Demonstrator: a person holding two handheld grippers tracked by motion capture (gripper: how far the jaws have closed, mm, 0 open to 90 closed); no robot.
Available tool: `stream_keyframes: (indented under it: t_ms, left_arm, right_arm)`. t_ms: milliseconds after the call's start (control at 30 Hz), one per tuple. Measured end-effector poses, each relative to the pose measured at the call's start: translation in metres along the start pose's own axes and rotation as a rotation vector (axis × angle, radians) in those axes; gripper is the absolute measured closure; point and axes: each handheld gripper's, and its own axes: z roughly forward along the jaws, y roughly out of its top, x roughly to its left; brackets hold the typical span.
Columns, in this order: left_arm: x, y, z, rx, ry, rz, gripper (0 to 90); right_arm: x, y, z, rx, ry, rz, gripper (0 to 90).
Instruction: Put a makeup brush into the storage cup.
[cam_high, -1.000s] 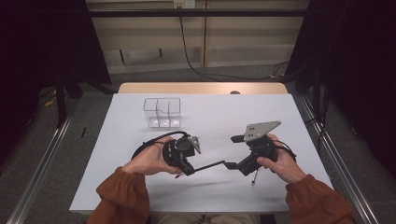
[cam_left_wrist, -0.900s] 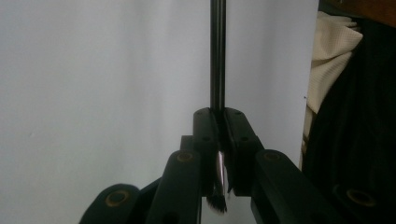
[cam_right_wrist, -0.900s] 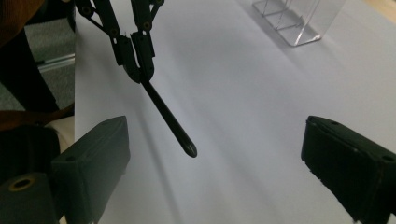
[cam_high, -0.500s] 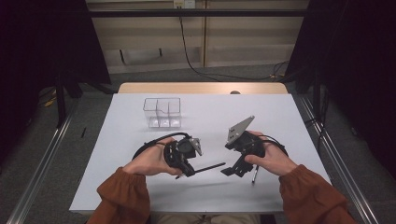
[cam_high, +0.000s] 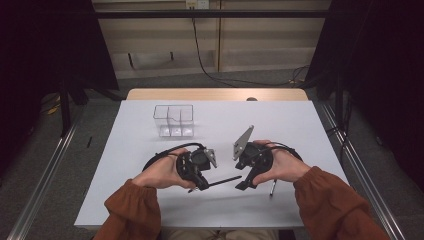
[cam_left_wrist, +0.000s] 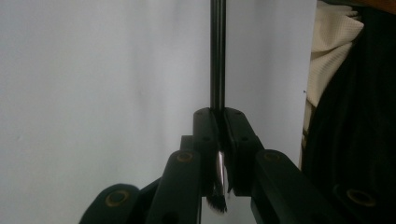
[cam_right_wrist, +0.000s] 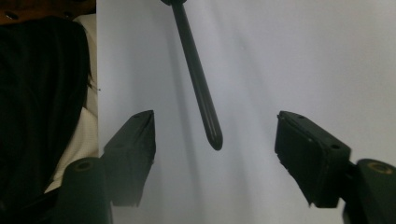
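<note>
My left gripper (cam_high: 201, 183) is shut on a slim black brush (cam_high: 223, 181) near the table's front. In the left gripper view the pads (cam_left_wrist: 206, 128) clamp the brush near its silver ferrule (cam_left_wrist: 220, 172), bristles toward the camera, and the black handle (cam_left_wrist: 217, 56) runs straight away over the white table. My right gripper (cam_high: 244, 183) faces it from the right. Its jaws have just been closing but stand apart. The handle's free end (cam_right_wrist: 212, 133) hangs between the right gripper's (cam_right_wrist: 215, 119) two pads, touching neither.
A clear plastic box with compartments (cam_high: 173, 120) stands at the back left of the white table (cam_high: 300, 125). A thin dark stick (cam_high: 272, 188) lies by the right hand. A person's rust-coloured sleeves (cam_high: 330, 200) come in from the front edge.
My right gripper has moved left toward the brush handle and turned, its grey plate now tilted up on edge. The left gripper has kept still with the brush.
</note>
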Motion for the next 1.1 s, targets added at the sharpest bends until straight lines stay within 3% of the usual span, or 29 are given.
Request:
stream_keyframes:
  t_ms: [167, 233, 400, 700, 833, 1100]
  left_arm:
    - [0.001, 0.001, 0.001, 0.016, -0.004, 0.012, 84.3]
    - [0.001, 0.001, 0.002, 0.005, -0.012, -0.002, 84.3]
    - [0.003, 0.000, 0.003, 0.018, -0.016, 0.008, 84.3]
    - [0.003, -0.001, 0.006, 0.015, -0.022, 0.000, 84.3]
    - [0.003, -0.001, 0.005, 0.015, -0.024, 0.012, 84.3]
    - [0.002, -0.002, 0.005, 0.006, -0.013, 0.046, 83.9]
  right_arm:
    - [-0.002, 0.002, 0.006, 0.020, 0.055, 0.008, 49.9]
    - [-0.003, 0.003, 0.007, 0.021, 0.057, 0.012, 53.9]
    - [-0.004, 0.005, 0.007, 0.036, 0.076, 0.004, 62.7]
    - [-0.004, 0.010, 0.012, 0.049, 0.091, -0.017, 74.3]
    - [-0.003, 0.010, 0.014, 0.047, 0.082, -0.031, 80.7]
    - [-0.002, 0.009, 0.013, 0.047, 0.100, -0.064, 83.7]
